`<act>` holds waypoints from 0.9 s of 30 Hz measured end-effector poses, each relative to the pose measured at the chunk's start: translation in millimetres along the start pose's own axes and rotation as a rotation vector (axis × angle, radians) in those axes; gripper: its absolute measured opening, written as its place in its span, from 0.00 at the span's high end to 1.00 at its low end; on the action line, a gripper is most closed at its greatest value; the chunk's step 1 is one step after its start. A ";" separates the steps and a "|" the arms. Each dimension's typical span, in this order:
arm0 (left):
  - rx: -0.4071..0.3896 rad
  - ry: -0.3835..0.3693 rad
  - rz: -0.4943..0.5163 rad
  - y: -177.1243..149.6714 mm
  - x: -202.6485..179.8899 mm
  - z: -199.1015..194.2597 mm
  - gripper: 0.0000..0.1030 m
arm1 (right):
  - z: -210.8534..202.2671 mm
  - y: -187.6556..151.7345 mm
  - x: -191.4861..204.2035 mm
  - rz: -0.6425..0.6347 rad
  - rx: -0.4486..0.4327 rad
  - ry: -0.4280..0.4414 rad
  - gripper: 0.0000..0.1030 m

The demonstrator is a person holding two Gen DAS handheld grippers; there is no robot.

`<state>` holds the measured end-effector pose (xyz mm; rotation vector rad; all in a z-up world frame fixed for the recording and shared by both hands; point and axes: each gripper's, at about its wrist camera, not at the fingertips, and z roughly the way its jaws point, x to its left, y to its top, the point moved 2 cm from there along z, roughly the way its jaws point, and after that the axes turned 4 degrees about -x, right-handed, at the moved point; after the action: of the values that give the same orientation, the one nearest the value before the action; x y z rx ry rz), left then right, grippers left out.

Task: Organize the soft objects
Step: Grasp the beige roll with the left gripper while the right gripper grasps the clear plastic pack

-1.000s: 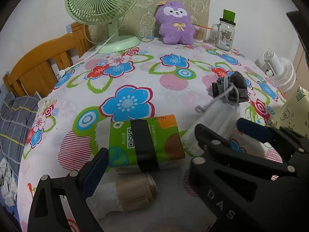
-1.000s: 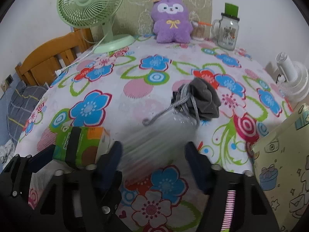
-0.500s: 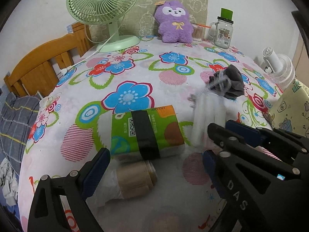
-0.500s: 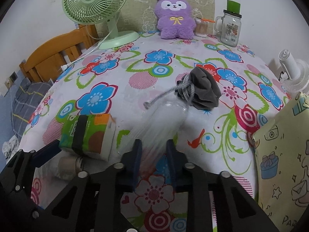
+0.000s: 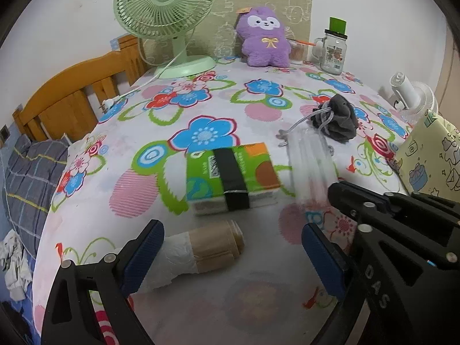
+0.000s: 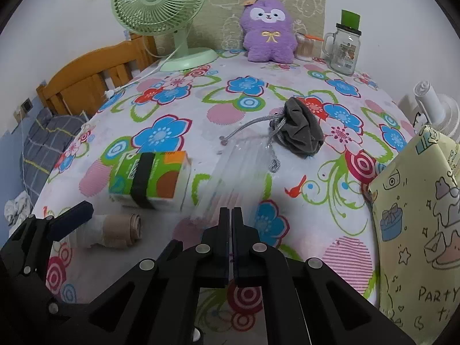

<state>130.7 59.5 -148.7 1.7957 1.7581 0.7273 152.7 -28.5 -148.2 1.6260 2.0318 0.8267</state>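
Right gripper point(image 6: 231, 214), bottom centre of the right wrist view, is clamped on the near edge of the clear plastic bag point(image 6: 241, 169) lying mid-frame just below the grey drawstring pouch point(image 6: 302, 129). Left gripper point(image 5: 230, 256) hangs spread wide above the beige roll point(image 5: 207, 248), grasping nothing. Judged step: bag grasp made; next calls for lifting it without snagging the pouch cord.

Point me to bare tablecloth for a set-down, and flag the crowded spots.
Free: the wide patch between the green fan, purple plush and tissue pack. Also free: the strip between grey pouch and glass jar. Crowded: near edge, around tissue pack, beige roll, clear bag and both grippers.
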 end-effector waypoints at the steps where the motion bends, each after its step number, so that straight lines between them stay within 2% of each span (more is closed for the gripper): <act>1: 0.000 0.002 -0.003 -1.4 1.4 -1.0 0.06 | -0.8 -1.1 1.2 -0.002 0.001 0.001 0.96; 10: 0.012 0.044 -0.052 -6.0 22.5 2.7 0.06 | 0.4 3.2 3.0 0.006 -0.002 -0.013 0.96; 13: 0.021 0.048 -0.061 -7.4 27.3 7.2 0.12 | 6.0 4.3 3.2 0.000 0.013 -0.030 0.94; 14: 0.025 0.047 -0.064 -7.9 28.6 8.7 0.15 | 8.2 4.5 3.2 0.000 0.018 -0.035 0.90; 16: 0.033 0.030 -0.076 -9.2 30.0 11.1 0.20 | 10.8 4.5 2.7 0.000 0.024 -0.042 0.76; 18: 0.027 0.032 -0.081 -9.1 30.5 10.3 0.29 | 11.6 4.9 1.0 0.015 0.020 -0.039 0.46; 20: 0.017 0.022 -0.074 -9.6 28.9 8.9 0.39 | 9.4 6.4 -2.1 0.042 -0.007 -0.040 0.33; 21: 0.013 0.017 -0.070 -9.7 28.2 8.1 0.50 | 9.1 7.2 -3.0 0.050 -0.014 -0.044 0.32; 23: 0.006 0.008 -0.065 -9.7 26.4 6.4 0.64 | 11.0 9.0 -3.9 0.053 -0.012 -0.050 0.32; 27: 0.005 -0.009 -0.064 -7.3 23.1 4.9 0.86 | 16.5 10.3 -1.7 0.040 0.007 -0.050 0.31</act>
<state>129.1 82.8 -156.8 1.7351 1.8038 0.6891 171.2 -25.5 -153.6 1.6798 1.9757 0.7854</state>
